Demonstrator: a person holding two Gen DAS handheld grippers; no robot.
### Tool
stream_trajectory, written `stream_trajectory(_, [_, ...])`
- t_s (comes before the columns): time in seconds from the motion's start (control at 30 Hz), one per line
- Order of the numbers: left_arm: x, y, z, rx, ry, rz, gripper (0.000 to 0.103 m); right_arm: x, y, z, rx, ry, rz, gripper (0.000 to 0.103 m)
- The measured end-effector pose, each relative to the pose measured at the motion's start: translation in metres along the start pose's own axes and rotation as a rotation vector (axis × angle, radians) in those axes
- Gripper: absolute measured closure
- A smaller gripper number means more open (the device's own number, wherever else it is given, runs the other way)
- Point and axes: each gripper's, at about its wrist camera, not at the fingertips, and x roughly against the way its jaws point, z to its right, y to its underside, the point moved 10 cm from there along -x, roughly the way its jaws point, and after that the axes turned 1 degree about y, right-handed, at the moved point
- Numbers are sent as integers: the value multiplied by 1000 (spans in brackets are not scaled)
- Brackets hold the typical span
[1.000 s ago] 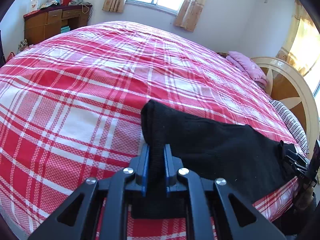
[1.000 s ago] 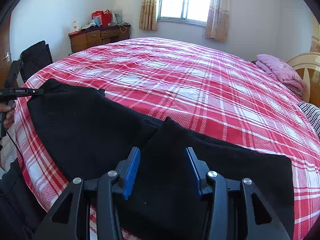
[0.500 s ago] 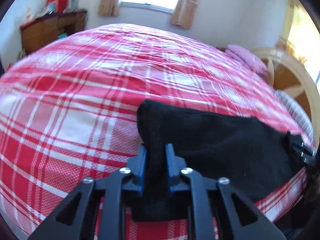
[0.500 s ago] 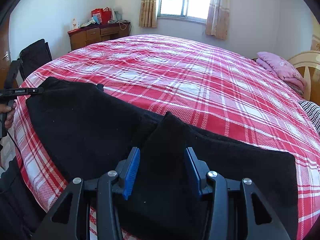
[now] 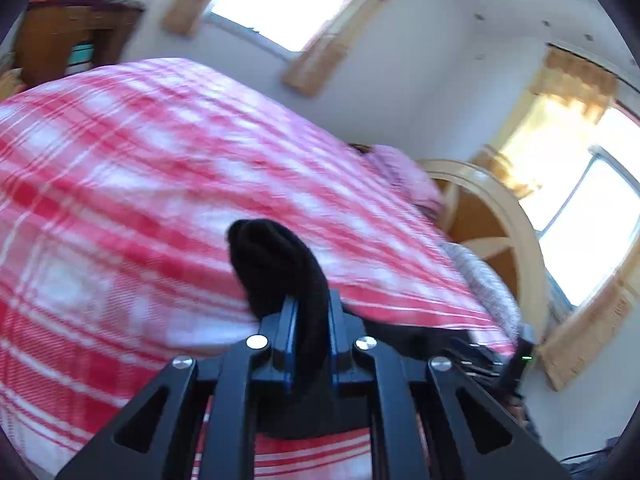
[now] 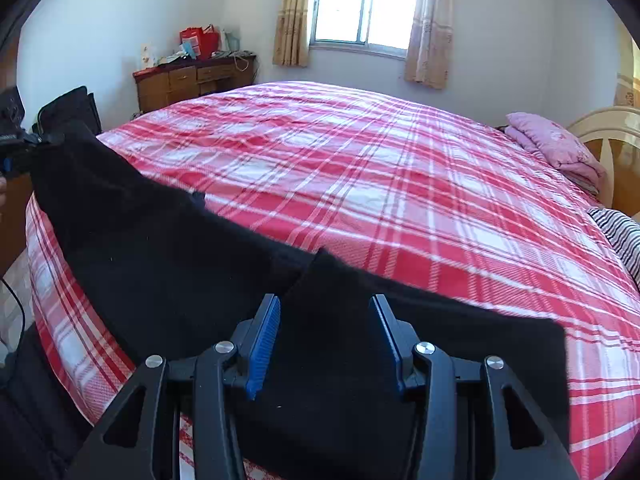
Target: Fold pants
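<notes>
Black pants [image 6: 160,264] lie across the near edge of a bed with a red plaid cover [image 6: 380,184]. My left gripper [image 5: 310,312] is shut on one end of the pants [image 5: 276,268] and holds it lifted above the bed; this view is blurred. In the right wrist view the left gripper [image 6: 16,148] shows at the far left, with the raised corner. My right gripper [image 6: 326,332] has its blue pads apart, with a peak of pants cloth between them; I cannot tell whether the pads touch it.
A pink pillow [image 6: 552,148] and a cream headboard [image 6: 600,128] are at the right. A wooden dresser [image 6: 192,80] stands by the far wall, under a curtained window [image 6: 364,4]. A striped cloth [image 6: 616,236] lies at the bed's right edge.
My left gripper has lifted its end of the pants and tilted upward and to the right. The right gripper has hardly moved.
</notes>
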Motion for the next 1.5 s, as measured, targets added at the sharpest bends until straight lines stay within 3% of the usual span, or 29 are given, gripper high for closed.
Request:
stream_trajectory(0.13, [-19,-9,64,-83,72,-21,91,19,-5,16,-45,-5,20,55])
stream_trajectory(0.3, [-59,-13,135,-155,164,-65,91,36,8,51,-71,55,11,54])
stream_trajectory(0.53, [-127,16,214,-213,241,-179,91,50,28,119,-245,119,17,54])
stream_trajectory(0.8, [-195,75,266,-265,255,-335,91,64,43,196,-475,187,47,53])
stream_trajectory(1.13, [-263,152,296,-398,180,-490,88,59,52,205,-514,171,36,50])
stream_trajectory(1.3, [-263,163,312,-398,206,-511,70,62,55,213,-542,171,41,50])
stream_trajectory(1.4, [-236,147,326,-412,271,-440,58,69,52,214,-571,161,58,50])
stream_trajectory(1.47, [-214,130,324,-452,254,-367,39,74,45,209,-571,137,77,50])
stream_trajectory(1.5, [-211,124,321,-458,246,-346,35,77,41,204,-565,126,86,50])
